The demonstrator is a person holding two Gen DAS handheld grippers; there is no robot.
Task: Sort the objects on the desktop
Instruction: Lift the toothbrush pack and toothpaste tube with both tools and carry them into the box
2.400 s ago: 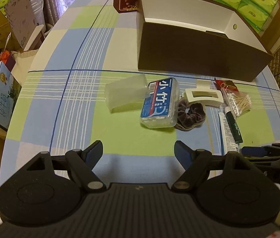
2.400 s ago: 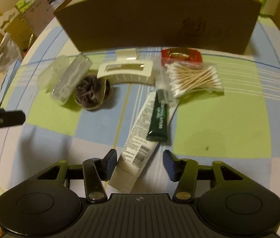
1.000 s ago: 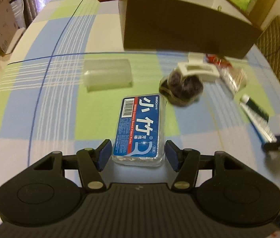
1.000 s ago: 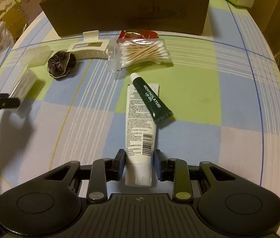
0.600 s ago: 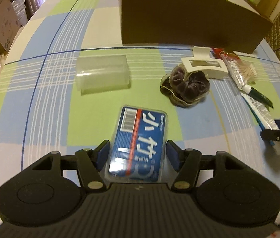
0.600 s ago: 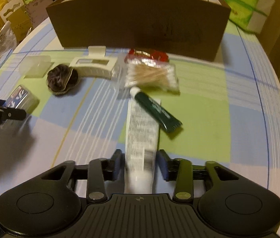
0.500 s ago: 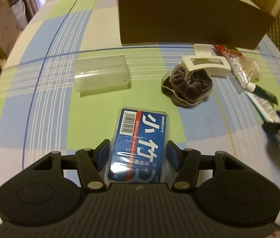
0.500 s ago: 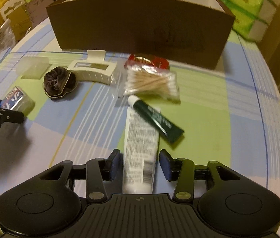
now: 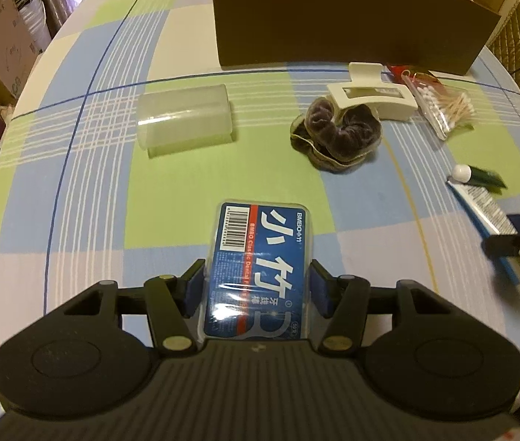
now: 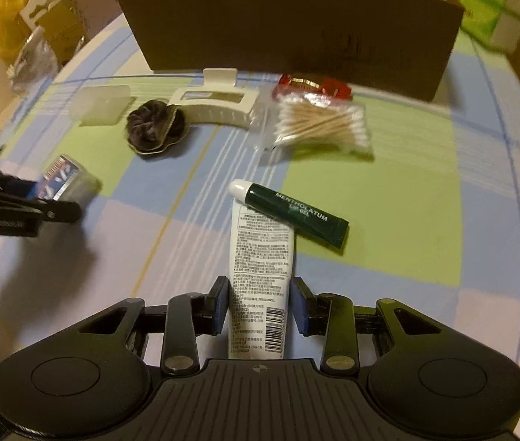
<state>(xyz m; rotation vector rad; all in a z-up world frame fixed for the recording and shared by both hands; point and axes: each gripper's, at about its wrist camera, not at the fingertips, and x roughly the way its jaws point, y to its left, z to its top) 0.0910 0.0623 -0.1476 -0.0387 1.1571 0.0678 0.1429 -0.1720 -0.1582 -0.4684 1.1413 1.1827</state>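
A: Left wrist view: the left gripper (image 9: 258,286) has both fingers (image 9: 193,286) pressed against the long sides of the blue floss-pick box (image 9: 258,270), clamped on it. Its far end juts out ahead of the fingertips over the checked tablecloth (image 9: 87,191).

B: And beyond the tips?

A: Ahead and to the left lies a frosted plastic case (image 9: 185,119). Ahead and to the right sits a dark scrunchie (image 9: 337,134), touching the cream hair claw (image 9: 372,101) behind it. Farthest ahead stands the brown cardboard box (image 9: 344,22).

B: The right wrist view?

A: The right gripper (image 10: 260,307) has its fingers (image 10: 301,307) closed on the lower part of the white tube (image 10: 262,275). The tube's far end lies under a dark green lip gel tube (image 10: 291,214), which crosses it on a slant just ahead of the fingertips. Farther ahead and slightly right is a bag of cotton swabs (image 10: 324,123), with a red packet (image 10: 313,86) just behind it, near the box wall. Whether the white tube is off the cloth, the view does not show.
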